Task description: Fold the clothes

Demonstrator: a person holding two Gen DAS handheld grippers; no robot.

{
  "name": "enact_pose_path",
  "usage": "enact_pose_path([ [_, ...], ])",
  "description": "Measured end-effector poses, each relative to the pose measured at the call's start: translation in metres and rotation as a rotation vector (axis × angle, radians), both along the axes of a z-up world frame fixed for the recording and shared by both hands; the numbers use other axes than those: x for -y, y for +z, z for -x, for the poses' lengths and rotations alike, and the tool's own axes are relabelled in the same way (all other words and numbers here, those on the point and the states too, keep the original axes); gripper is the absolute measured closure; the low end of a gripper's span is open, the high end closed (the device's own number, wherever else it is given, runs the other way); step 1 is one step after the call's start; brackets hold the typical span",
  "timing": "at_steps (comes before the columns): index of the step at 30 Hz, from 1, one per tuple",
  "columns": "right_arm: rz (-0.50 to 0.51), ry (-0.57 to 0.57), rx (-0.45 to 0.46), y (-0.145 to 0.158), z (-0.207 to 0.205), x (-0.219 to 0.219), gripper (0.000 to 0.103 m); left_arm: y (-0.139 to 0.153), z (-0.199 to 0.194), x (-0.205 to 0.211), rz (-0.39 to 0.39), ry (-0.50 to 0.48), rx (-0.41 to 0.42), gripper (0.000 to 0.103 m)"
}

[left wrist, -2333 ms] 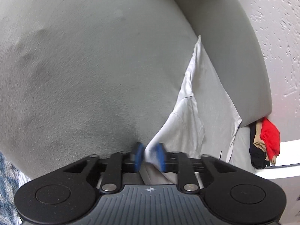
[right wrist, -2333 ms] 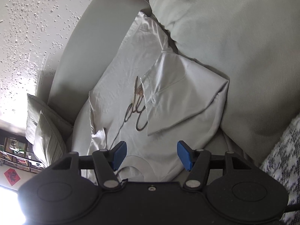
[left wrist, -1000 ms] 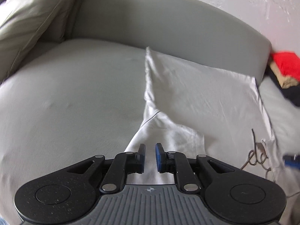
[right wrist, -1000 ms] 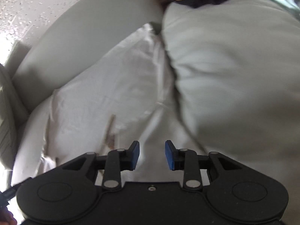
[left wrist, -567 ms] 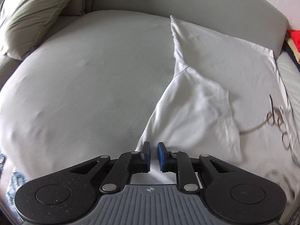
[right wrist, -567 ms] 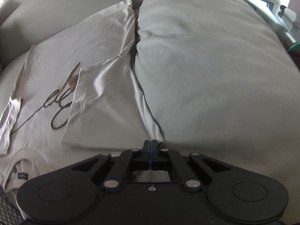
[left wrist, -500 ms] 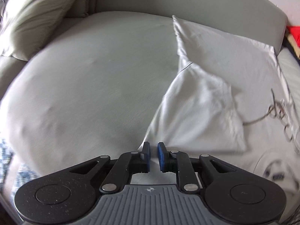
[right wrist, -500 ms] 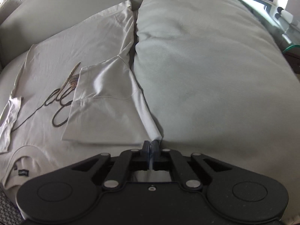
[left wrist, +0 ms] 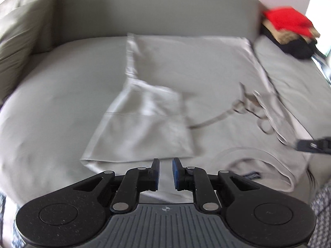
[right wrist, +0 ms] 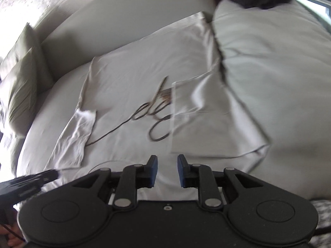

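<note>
A pale grey T-shirt with a dark script print lies flat on the grey sofa seat, collar nearest me. Both sleeve sides are folded inward: the left flap and the right flap. My left gripper hovers just short of the left flap's near edge, slightly open with nothing between its blue pads. My right gripper hangs above the collar area, open and empty. Each gripper shows at the edge of the other's view, the right gripper and the left gripper.
A pile of red, tan and black clothes sits at the sofa's far right end. A large grey seat cushion borders the shirt on the right. Olive pillows stand at the left. The sofa back runs behind.
Both grippers have let go of the folded shirt edges and opened. They have drawn back and risen, so more of the shirt shows. The flaps stay folded inward.
</note>
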State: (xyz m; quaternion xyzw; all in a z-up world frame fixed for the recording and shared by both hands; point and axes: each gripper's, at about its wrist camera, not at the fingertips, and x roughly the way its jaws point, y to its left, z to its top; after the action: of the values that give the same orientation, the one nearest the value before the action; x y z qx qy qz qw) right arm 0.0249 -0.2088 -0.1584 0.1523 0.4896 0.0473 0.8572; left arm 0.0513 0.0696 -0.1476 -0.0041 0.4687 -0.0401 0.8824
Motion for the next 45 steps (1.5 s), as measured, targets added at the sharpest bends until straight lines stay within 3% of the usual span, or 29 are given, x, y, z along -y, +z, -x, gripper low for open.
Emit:
enact_pose_path([
  [5,0.033,0.048,-0.016,-0.01,0.011,-0.014,0.083,-0.025,0.006,0.029,-0.069,-0.072,-0.019,0.091],
  [8,0.053,0.076,-0.025,-0.016,0.018,-0.023,0.083,-0.024,0.013,0.037,-0.117,-0.107,-0.017,0.099],
  [14,0.041,0.095,-0.059,-0.021,0.036,-0.026,0.084,-0.014,0.034,0.024,-0.099,-0.089,-0.039,0.102],
  [18,0.055,0.06,-0.084,-0.01,0.048,-0.02,0.083,0.007,0.04,0.009,-0.025,-0.03,-0.005,0.092],
  [21,-0.007,0.034,-0.015,0.013,0.048,-0.012,0.081,0.029,0.039,-0.003,0.017,0.014,0.051,0.092],
  [26,-0.103,0.001,0.144,0.064,0.04,-0.001,0.065,0.074,0.03,-0.025,0.061,0.078,0.174,0.091],
  [27,-0.121,-0.008,0.172,0.073,0.037,0.002,0.062,0.081,0.028,-0.03,0.07,0.091,0.191,0.088],
  [29,-0.147,-0.031,0.228,0.088,0.03,0.005,0.04,0.092,0.02,-0.04,0.079,0.112,0.219,0.083],
  [35,-0.184,-0.078,0.334,0.116,-0.011,0.015,0.025,0.112,-0.018,-0.063,0.092,0.147,0.266,0.071],
  [39,-0.168,-0.114,0.363,0.113,-0.055,0.022,0.018,0.112,-0.059,-0.082,0.088,0.161,0.282,0.068],
  [45,-0.147,-0.16,0.354,0.085,-0.139,0.042,0.018,0.087,-0.139,-0.095,0.082,0.189,0.256,0.067],
])
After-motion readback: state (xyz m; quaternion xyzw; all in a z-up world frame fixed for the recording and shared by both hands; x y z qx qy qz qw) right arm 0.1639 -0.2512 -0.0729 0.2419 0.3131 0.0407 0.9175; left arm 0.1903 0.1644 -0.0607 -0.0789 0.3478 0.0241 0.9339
